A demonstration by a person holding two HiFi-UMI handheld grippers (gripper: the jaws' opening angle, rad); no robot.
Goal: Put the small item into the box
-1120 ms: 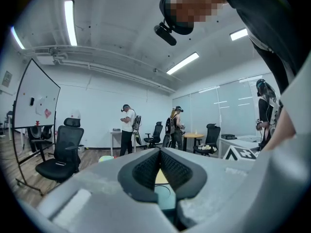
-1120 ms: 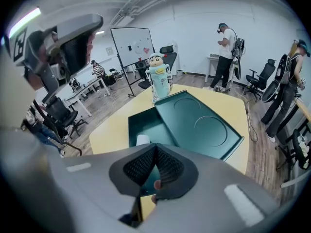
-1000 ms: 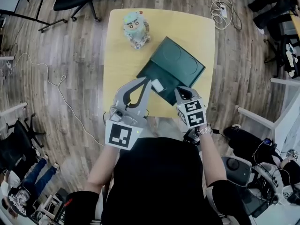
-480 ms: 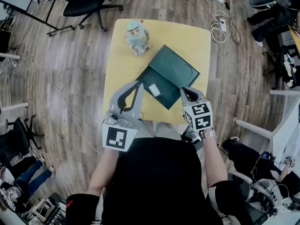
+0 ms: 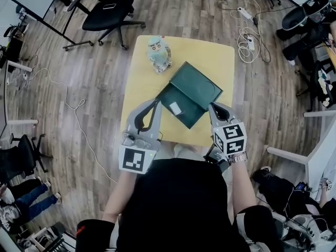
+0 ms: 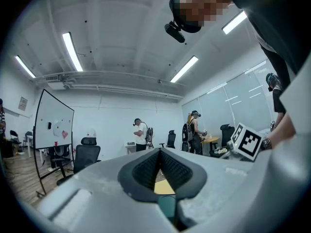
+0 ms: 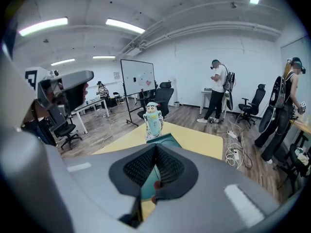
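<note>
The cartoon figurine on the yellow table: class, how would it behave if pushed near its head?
The figurine stands upright, taller than wide, so a high push would probably tip it rather than slide it. It looks rigid and moulded, so likely stiff. Standing near the far edge of the table, it might fall off.

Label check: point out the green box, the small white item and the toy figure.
green box (image 5: 200, 84): head view, on its far half.
small white item (image 5: 175, 107): head view, its middle.
toy figure (image 5: 159, 54): head view, its body.
</note>
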